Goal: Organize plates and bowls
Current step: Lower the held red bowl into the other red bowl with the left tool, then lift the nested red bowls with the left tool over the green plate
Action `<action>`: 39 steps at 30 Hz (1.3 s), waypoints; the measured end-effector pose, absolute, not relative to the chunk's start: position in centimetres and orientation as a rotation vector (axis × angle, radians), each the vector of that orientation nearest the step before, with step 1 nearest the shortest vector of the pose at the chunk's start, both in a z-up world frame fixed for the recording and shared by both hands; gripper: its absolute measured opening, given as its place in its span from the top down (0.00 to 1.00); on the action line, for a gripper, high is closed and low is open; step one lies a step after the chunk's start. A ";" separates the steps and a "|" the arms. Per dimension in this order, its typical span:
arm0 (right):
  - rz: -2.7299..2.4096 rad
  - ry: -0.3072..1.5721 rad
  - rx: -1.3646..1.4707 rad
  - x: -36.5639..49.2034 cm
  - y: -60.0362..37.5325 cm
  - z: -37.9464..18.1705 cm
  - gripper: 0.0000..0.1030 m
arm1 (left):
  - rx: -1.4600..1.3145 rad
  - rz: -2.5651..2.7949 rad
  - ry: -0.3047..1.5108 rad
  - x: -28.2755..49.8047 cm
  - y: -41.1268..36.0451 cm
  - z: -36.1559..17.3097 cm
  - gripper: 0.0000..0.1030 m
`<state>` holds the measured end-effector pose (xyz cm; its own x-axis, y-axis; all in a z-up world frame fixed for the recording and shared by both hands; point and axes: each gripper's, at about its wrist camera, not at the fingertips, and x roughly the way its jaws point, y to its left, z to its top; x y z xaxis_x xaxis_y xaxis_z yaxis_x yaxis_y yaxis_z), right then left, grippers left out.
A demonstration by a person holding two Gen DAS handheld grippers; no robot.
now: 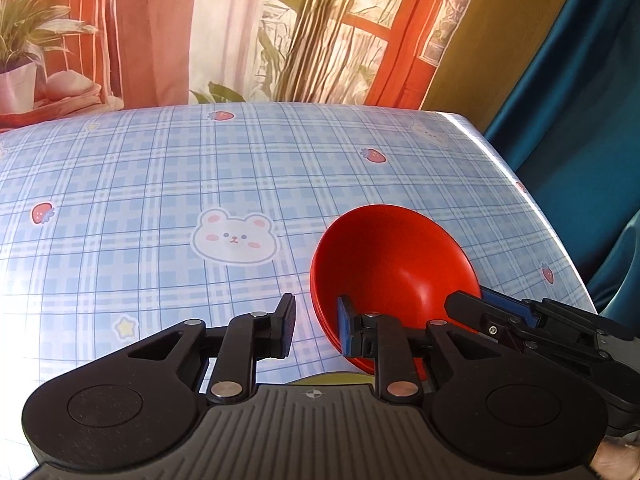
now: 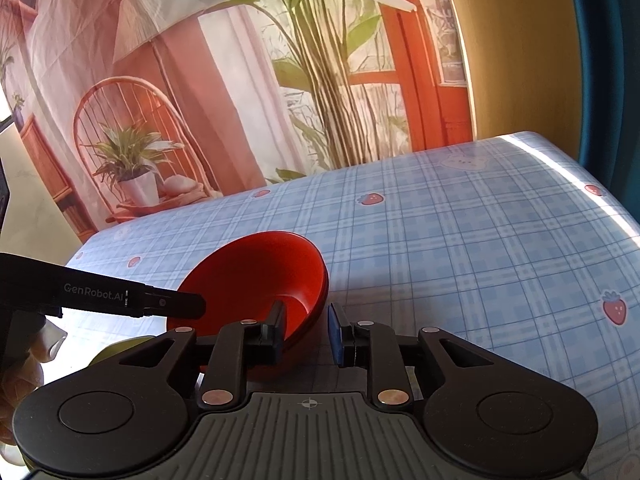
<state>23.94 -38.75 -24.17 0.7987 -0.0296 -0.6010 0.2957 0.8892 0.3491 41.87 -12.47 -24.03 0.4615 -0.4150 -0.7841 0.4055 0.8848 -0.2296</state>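
**Two grippers astride one red bowl**

Both tools are on the same dish, so what matters for the next move is the rim's place inside each pair of jaws.

My left gripper [image 1: 316, 328] straddles the near-left rim of the red bowl [image 1: 396, 264]: one finger is outside over the cloth and the other is inside the hollow. The jaws are only slightly apart. Cloth shows between the outer finger and the wall, so I judge it is not gripping.

The bowl sits near me, toward the right half of the table [image 1: 160, 184]. Layered rims at its near side suggest a nested stack. Something yellow-green [image 1: 332, 379] peeks out beneath it; I cannot tell what.

My right gripper [image 2: 306, 330] straddles the opposite rim, with its inner finger in the hollow and its outer pad just beside the wall. It too has a narrow gap and holds nothing yet.

Being round, the bowl offers no long axis. Both hands are equally near.

There is plenty of bare cloth to the left and beyond. The table's right edge is nearer, so I would carry leftward.
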 end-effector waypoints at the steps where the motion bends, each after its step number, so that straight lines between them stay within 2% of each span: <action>1: -0.177 0.626 0.458 24.0 -38.8 -24.3 0.79 | -0.022 -0.508 0.976 42.0 -12.4 -24.2 0.77; 12: -0.162 0.617 0.514 24.4 -39.0 -25.3 0.75 | -0.058 -0.532 1.015 42.3 -12.7 -25.2 0.77; 39: -0.177 0.612 0.514 24.8 -38.7 -25.6 0.76 | -0.073 -0.538 1.023 42.4 -13.0 -25.5 0.77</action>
<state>24.82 -38.70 -25.63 0.8081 -0.0093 -0.5890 0.3070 0.8600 0.4076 42.37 -12.98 -25.50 0.4037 -0.4591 -0.7914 0.3921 0.8683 -0.3038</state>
